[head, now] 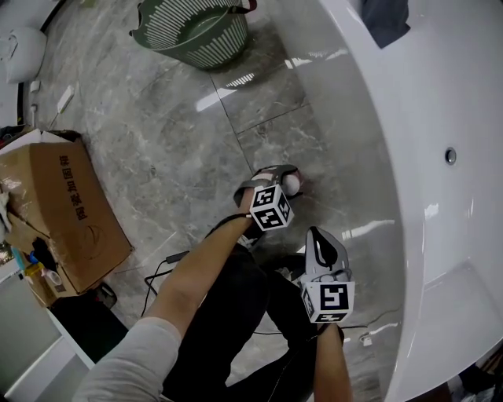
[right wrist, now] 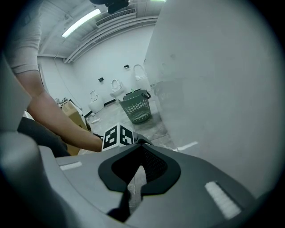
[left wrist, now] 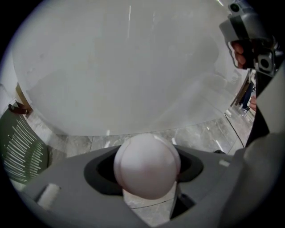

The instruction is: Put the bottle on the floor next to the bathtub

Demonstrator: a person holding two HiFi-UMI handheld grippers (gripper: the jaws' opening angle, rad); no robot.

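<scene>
My left gripper [head: 281, 180] is shut on a bottle with a rounded white top [head: 292, 185], held low over the grey marble floor close to the white bathtub [head: 424, 118]. In the left gripper view the white bottle top [left wrist: 147, 165] fills the space between the jaws, and the bathtub wall [left wrist: 124, 67] curves just ahead. Whether the bottle's base touches the floor is hidden. My right gripper [head: 321, 245] is to the right of and nearer to me than the left one, shut with nothing in it [right wrist: 133, 187]. Its view shows the left gripper's marker cube [right wrist: 117, 135].
A green laundry basket [head: 192, 31] stands at the far end of the floor. At the left is a cardboard box [head: 59, 212], with a black cable [head: 169, 263] on the floor beside it. A dark cloth [head: 385, 20] hangs on the tub rim.
</scene>
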